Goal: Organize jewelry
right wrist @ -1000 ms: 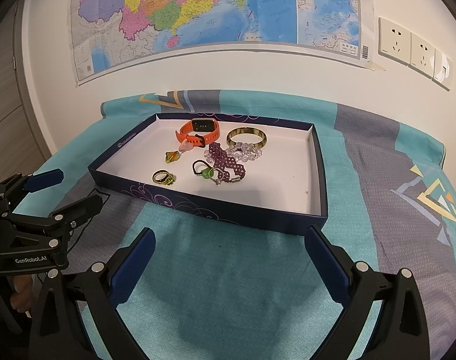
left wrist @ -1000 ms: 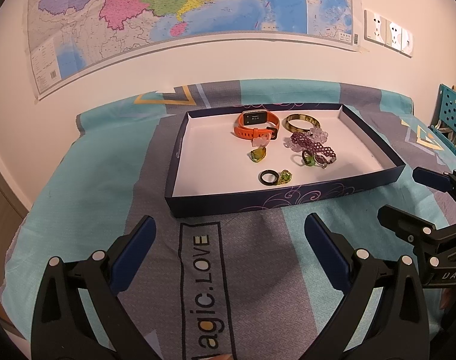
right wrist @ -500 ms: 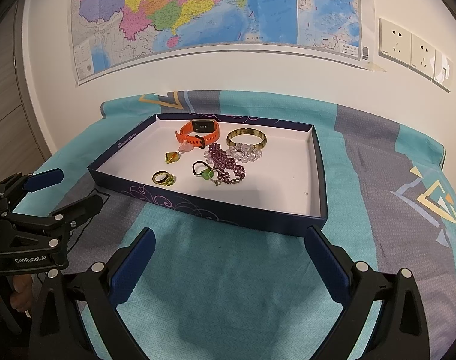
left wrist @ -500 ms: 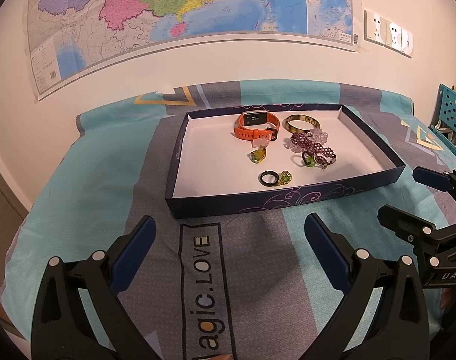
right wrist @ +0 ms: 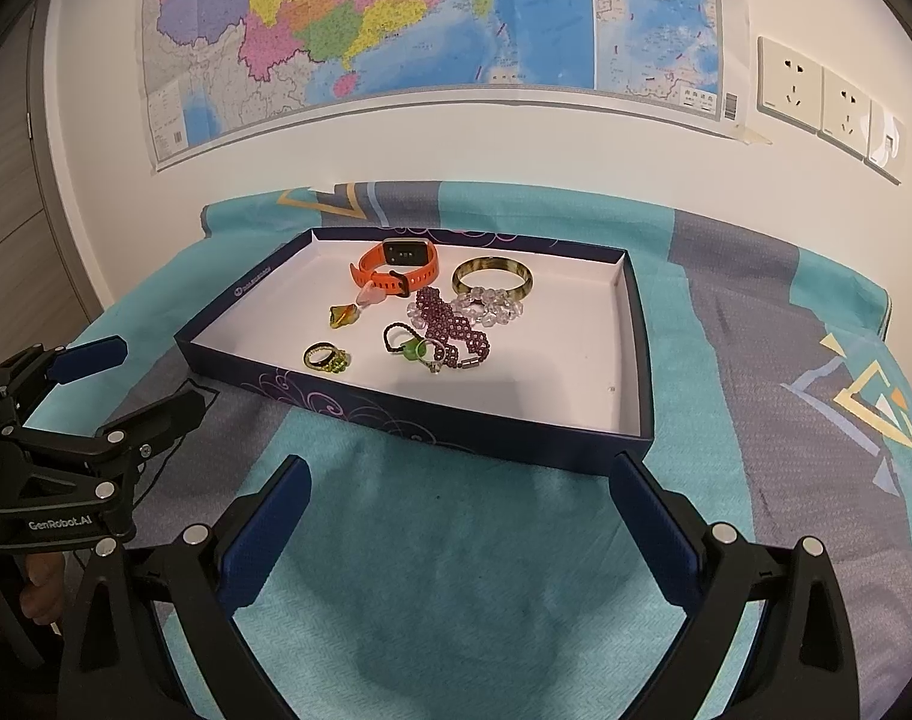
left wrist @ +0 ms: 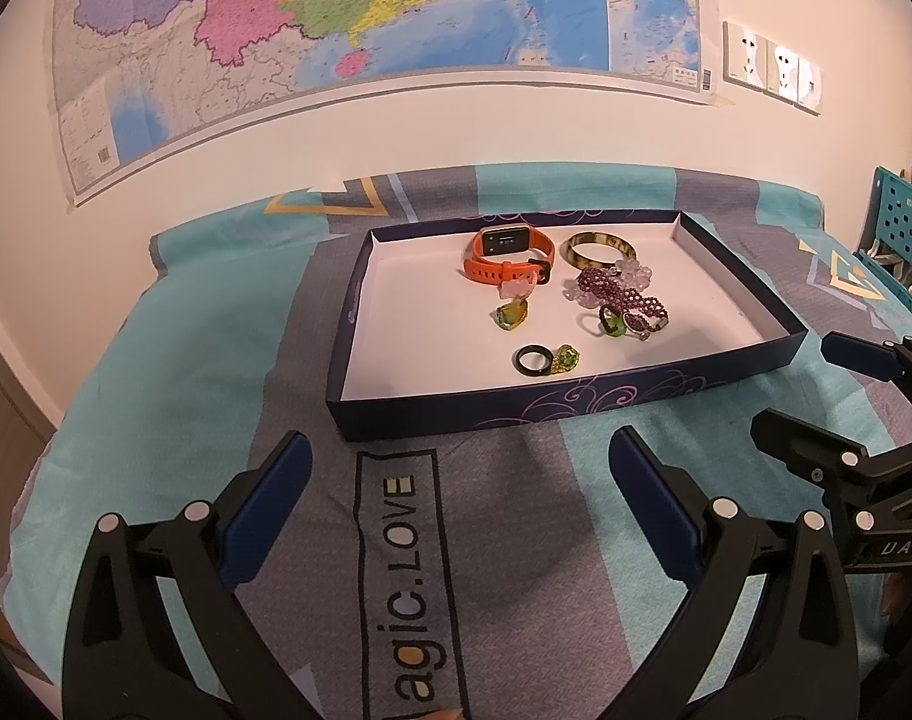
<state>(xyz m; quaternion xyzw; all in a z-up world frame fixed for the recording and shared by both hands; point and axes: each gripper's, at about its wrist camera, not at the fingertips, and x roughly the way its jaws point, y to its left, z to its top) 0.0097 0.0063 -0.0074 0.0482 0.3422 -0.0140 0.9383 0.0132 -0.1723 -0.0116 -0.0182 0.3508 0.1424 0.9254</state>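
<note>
Jewelry (left wrist: 612, 300) clusters toward the box's (left wrist: 576, 408) far edge, near half bare.

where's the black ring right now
In the left wrist view, the black ring lies in the tray near its front wall, touching a small green-stone ring on its right.

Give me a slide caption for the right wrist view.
Open right gripper faces a navy tray holding an orange watch, bangle, beads and rings; open left gripper alongside.

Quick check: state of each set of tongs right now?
Left tongs: open, holding nothing, in front of the tray.
Right tongs: open, holding nothing, also short of the tray.
</note>
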